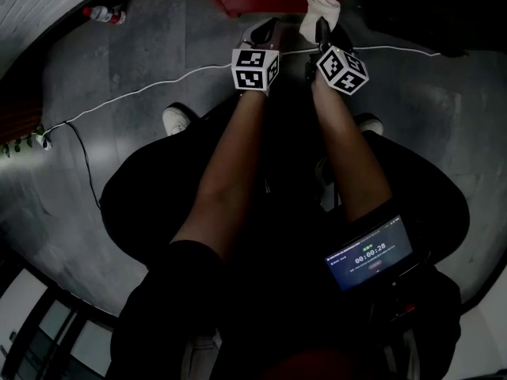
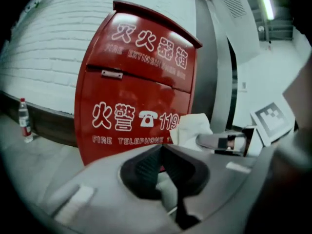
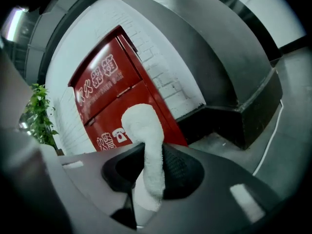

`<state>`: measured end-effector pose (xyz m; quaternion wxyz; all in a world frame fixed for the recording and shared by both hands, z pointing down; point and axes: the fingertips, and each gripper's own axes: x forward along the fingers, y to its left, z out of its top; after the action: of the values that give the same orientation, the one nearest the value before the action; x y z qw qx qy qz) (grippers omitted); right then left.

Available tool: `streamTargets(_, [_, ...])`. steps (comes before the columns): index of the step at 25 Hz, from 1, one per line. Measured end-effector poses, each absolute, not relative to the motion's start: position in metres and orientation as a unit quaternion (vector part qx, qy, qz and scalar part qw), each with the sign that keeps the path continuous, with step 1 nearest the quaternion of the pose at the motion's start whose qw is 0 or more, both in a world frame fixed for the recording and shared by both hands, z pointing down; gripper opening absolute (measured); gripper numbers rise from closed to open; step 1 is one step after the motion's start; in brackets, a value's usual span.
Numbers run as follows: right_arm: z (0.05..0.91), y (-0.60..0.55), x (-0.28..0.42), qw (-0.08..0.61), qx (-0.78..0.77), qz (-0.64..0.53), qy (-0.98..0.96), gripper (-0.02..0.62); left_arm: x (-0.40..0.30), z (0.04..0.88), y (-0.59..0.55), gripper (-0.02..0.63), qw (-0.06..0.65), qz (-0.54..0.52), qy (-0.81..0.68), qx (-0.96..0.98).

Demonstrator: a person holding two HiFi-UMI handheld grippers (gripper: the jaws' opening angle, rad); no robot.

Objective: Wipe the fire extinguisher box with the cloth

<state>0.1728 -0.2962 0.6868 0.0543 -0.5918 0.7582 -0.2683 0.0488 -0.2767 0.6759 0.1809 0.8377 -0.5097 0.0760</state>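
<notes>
Grey floor (image 1: 119, 54) by the red fire extinguisher box (image 2: 136, 82), right gripper (image 3: 148, 152) pinching the white cloth (image 3: 141, 123), left gripper (image 2: 162, 151) jaws pressed together.

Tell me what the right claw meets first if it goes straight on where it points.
Probably the red front of the fire extinguisher box. The cloth clamped in the right claw sticks out ahead, so the cloth would touch it first. The gap is hard to judge.
</notes>
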Motion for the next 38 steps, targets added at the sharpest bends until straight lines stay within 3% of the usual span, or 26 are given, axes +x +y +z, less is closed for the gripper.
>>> streamTargets(14, [0.495,-0.248,0.072,0.053,-0.425,-0.103,0.898,0.094,0.011,0.46,-0.251,0.002,0.02,0.027,-0.506,0.862])
streamTargets(24, [0.35,-0.195,0.05,0.094,-0.361,-0.027,0.927,0.095,-0.036,0.315,-0.192,0.002,-0.036,-0.065,-0.498,0.864])
streamTargets(38, [0.353,-0.156,0.076,0.1,-0.337,-0.002,0.936,0.095,-0.009,0.364,-0.147,0.003,-0.005,-0.068,-0.426,0.902])
